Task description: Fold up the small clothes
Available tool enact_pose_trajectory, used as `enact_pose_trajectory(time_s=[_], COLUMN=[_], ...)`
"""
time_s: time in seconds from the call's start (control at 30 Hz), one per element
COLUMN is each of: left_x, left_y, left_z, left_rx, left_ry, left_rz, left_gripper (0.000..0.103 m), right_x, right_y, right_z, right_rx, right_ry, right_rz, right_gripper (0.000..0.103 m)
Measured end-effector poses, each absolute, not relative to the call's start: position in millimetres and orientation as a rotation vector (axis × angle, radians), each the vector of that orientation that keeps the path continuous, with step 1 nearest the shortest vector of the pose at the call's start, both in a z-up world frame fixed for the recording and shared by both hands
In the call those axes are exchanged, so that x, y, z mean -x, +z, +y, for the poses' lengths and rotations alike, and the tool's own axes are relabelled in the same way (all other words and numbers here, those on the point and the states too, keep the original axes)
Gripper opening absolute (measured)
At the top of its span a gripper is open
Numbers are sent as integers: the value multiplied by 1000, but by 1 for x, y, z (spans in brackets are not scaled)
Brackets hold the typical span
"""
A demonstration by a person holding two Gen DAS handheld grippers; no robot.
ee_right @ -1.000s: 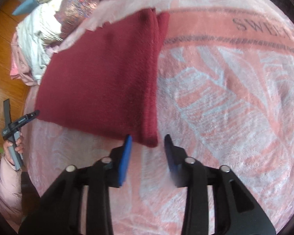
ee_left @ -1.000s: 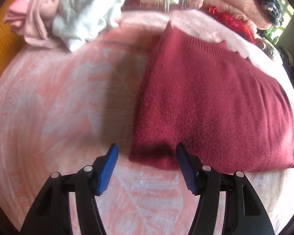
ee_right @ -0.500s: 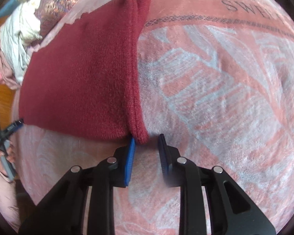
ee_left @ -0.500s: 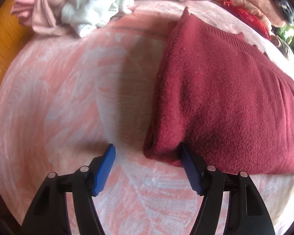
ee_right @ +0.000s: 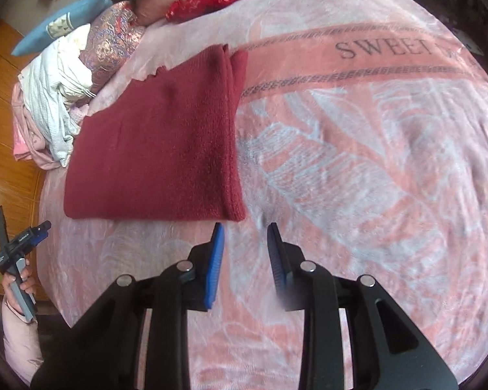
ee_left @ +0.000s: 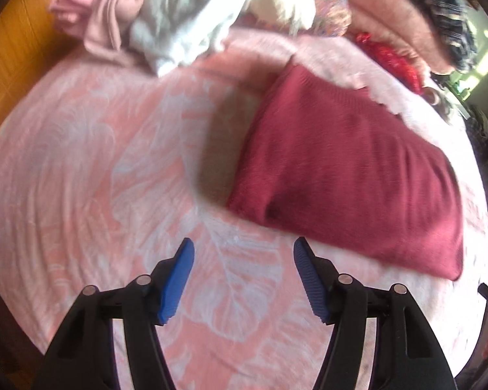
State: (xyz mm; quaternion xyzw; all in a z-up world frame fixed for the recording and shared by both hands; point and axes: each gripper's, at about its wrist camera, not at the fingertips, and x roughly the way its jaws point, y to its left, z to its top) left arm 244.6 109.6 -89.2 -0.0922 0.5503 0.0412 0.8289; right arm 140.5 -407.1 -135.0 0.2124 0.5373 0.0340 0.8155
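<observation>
Sweater (ee_right: 156, 143) maroon, fuzzy knit, folded rectangular; blanket (ee_right: 358, 162) plush pink.

Left wrist fisheye: looking steeply down along own jaws at the blanket (ee_left: 81, 169), fairly close, from the near edge; sweater (ee_left: 348, 175) up and right in frame, clothes pile (ee_left: 166, 16) at top. Right wrist fisheye: same steep downward look, also close, from further right; sweater (ee_right: 159, 149) upper left, pile (ee_right: 52, 104) at far left edge. Shared: sweater, pile, blanket between. Left gripper (ee_right: 22, 243) and hand (ee_right: 19, 282) seen in right view, lower left.
</observation>
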Motion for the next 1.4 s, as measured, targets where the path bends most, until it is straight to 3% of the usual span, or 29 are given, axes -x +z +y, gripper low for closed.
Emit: enact_pose_trajectory(time_s=[0.07,0.23,0.33,0.43,0.8,1.07,1.4], left_x=[-241,-229,-223,-220,-271,-331,-387], left_y=[-79,-56,-41,-38,-59,-82,-130], left_z=[100,66,41,15,-28,-42,-43], left_rx=[176,127,106,55,-60,-23,-86], left_ry=[81,59,18,-23,-61,-107,-93], left_rz=[1157,1154,1120,1086,1057,1108,1168], left_gripper=[75,75,80,81,84,89,89], right_x=[-133,-112,-110,-117,-205,-269,-307], right_y=[-132,-129,-124,-126,-127,-135,-175], right_z=[-410,-416,-412,-402,-380,-381,-385], right_rx=[-454,-508,-487,-471,-418,-381,-368], right_ry=[70,92,103,123,110,118,150], right_rz=[1137,1112,1090,1108,1133,1190,1282], right_gripper=[28,29,37,38,42,54,54])
